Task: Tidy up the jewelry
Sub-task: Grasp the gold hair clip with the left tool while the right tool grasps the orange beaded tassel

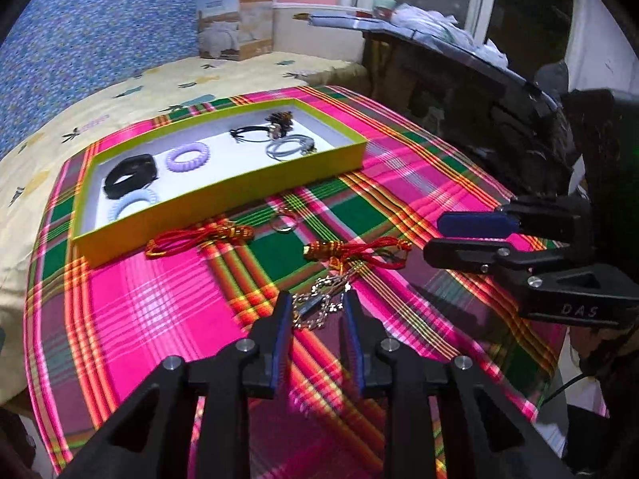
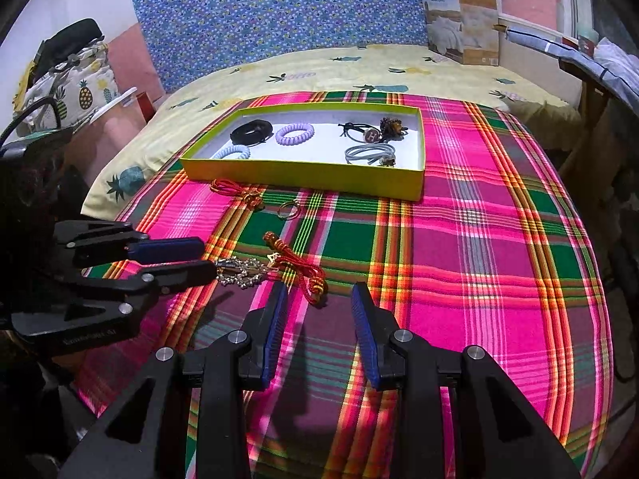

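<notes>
A yellow-green tray (image 1: pixel 223 195) (image 2: pixel 303 179) on the plaid cloth holds several hair ties and bracelets. On the cloth in front of it lie two red knotted cords (image 1: pixel 199 235) (image 1: pixel 355 249), a small ring (image 1: pixel 284 224) (image 2: pixel 288 210) and a rhinestone hair clip (image 1: pixel 317 307) (image 2: pixel 243 272). My left gripper (image 1: pixel 317 305) (image 2: pixel 205 257) is open, its fingers on either side of the clip. My right gripper (image 2: pixel 319 293) (image 1: pixel 431 235) is open and empty, just to the right of the nearer red cord (image 2: pixel 301 269).
The plaid cloth (image 2: pixel 499 263) covers a bed with a yellow pineapple sheet (image 2: pixel 359 72). A bedding box (image 2: pixel 463 24) stands at the back. A dark desk (image 1: pixel 479 92) lies to the right of the bed, a pineapple-print bag (image 2: pixel 76 88) to the left.
</notes>
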Demonstrator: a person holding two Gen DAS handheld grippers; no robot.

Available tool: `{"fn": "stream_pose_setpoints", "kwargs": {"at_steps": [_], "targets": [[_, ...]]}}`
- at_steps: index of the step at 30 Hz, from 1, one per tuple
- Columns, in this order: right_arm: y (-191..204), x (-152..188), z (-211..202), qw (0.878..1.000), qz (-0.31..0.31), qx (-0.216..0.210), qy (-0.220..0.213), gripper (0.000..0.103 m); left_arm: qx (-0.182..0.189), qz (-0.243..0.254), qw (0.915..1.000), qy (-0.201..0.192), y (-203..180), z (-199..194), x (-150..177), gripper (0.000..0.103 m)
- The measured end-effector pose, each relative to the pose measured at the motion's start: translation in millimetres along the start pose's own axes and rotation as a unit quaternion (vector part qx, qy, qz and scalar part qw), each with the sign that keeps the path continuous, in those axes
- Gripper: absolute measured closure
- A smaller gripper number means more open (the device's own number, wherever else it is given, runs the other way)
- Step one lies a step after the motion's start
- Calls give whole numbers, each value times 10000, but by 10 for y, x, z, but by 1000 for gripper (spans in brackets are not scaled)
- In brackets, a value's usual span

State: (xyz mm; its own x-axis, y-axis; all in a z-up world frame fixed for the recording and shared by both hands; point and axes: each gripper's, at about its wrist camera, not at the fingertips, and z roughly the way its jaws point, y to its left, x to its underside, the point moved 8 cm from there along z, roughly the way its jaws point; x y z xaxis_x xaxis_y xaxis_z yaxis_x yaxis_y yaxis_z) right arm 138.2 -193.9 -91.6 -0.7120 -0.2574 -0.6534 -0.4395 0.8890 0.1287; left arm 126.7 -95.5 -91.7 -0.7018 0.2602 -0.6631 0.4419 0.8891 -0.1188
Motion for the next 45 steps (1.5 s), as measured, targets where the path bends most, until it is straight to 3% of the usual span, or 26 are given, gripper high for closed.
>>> {"fn": "stream_pose_setpoints", "kwargs": {"at_steps": [12,14,17,25,38,39,41,45], "targets": [[-90,3,30,9999,98,24,15,69,-141,436,9989,94,-79,156,-13,75],[-92,0,40,10000,95,9,20,69,-149,365,9992,84,-59,147,-10,80],[-81,-10,63,10000,58,-27,24,69,-225,214,9995,63,3,118,7,97],[-22,-63,189,9997,-200,-143,81,69,-335,-126,9994,14,126,25,75,98],[259,-108,558,9914,-1211,-328,375,69,-481,-596,9970,-118,386,-154,130,98],[274,-110,559,9909,-1252,-323,370,70,-487,-620,9968,-127,401,-162,129,98],[304,-107,568,9904,-1304,-291,366,86,-483,-664,9965,-145,425,-173,129,98],[320,-102,559,9908,-1284,-215,358,91,-489,-697,9962,-172,445,-192,129,98]]}}
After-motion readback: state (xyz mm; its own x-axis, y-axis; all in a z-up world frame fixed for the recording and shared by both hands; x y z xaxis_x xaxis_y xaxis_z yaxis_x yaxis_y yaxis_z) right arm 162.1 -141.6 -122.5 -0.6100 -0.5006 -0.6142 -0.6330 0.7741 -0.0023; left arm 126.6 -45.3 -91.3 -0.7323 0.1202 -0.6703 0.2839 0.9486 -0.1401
